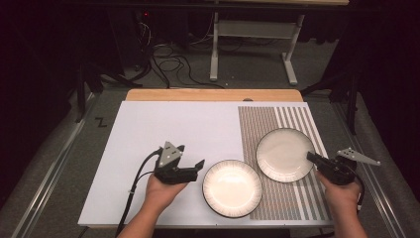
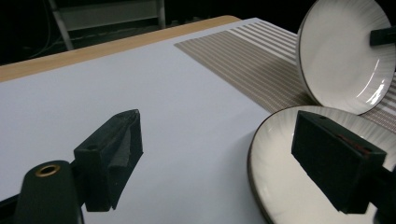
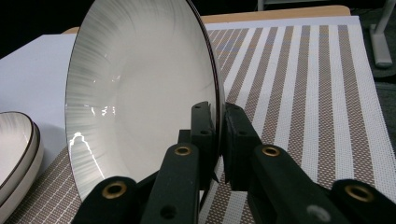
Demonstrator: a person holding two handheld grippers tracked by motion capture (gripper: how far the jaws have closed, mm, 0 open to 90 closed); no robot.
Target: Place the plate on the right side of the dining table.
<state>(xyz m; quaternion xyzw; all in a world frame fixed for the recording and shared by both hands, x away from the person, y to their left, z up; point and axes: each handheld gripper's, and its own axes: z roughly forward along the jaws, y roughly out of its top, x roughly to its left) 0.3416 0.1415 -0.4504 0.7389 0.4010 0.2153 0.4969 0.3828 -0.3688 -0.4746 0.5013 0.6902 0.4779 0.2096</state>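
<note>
Two white plates with dark rims are on the table. The near plate (image 1: pixel 232 188) (image 2: pixel 280 186) lies flat, half on the white board and half on the striped mat. The far plate (image 1: pixel 283 154) (image 2: pixel 341 56) (image 3: pixel 140 93) is tilted up on its edge over the striped mat. My right gripper (image 1: pixel 311 157) (image 3: pixel 218 116) is shut on its right rim, one jaw on each face. My left gripper (image 1: pixel 199 166) (image 2: pixel 217 135) stands open just left of the near plate, with only bare board between its jaws. The near plate's edge (image 3: pixel 14 144) shows at the left of the right gripper view.
A brown-and-white striped mat (image 1: pixel 292 198) covers the right part of the white board (image 1: pixel 163 129). A wooden table edge (image 1: pixel 213 94) runs along the back. Beyond it, a white frame leg (image 1: pixel 214 49) and cables (image 1: pixel 173 64) are on the floor.
</note>
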